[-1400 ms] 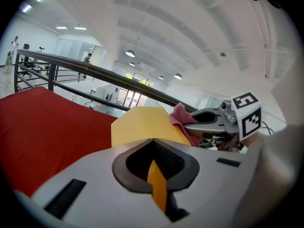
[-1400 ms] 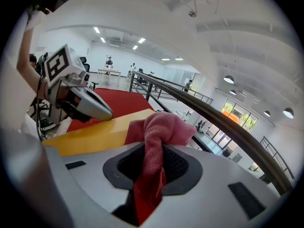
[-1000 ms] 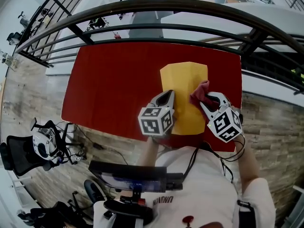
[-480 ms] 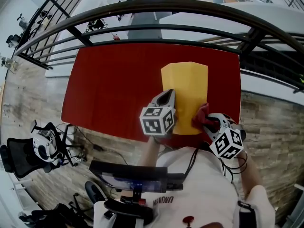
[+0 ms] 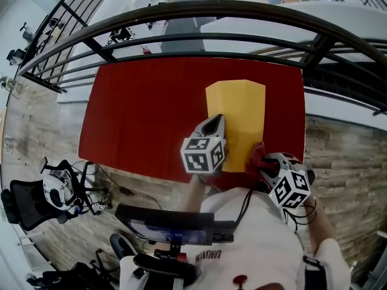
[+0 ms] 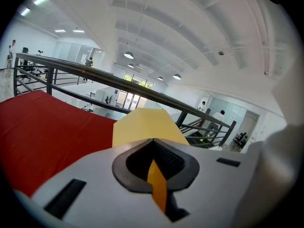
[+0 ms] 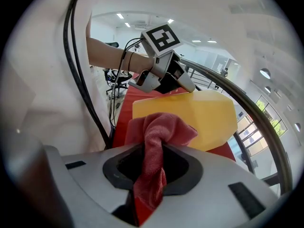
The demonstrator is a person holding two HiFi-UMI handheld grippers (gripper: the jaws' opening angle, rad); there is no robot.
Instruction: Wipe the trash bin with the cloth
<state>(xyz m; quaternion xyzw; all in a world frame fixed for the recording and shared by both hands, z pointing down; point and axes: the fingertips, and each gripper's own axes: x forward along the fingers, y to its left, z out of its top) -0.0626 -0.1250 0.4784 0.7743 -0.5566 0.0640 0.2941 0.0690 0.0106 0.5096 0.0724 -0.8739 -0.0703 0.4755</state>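
Red table (image 5: pixel 139 113), faceted yellow bin (image 5: pixel 237 110)

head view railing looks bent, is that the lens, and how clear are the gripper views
Head view: wide-angle lens bows the railing and red table. Right gripper view: dark round vignette; cloth sharp. Left gripper view: same vignette; yellow bin clear, ceiling lamps bright.

Yellow faceted trash bin (image 5: pixel 236 119) on red table (image 5: pixel 139 113); pink-red cloth (image 7: pixel 159 132) bunched at its near right corner.

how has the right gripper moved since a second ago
Yes: the right gripper slid toward the person along the right side of the trash bin, to its near corner.
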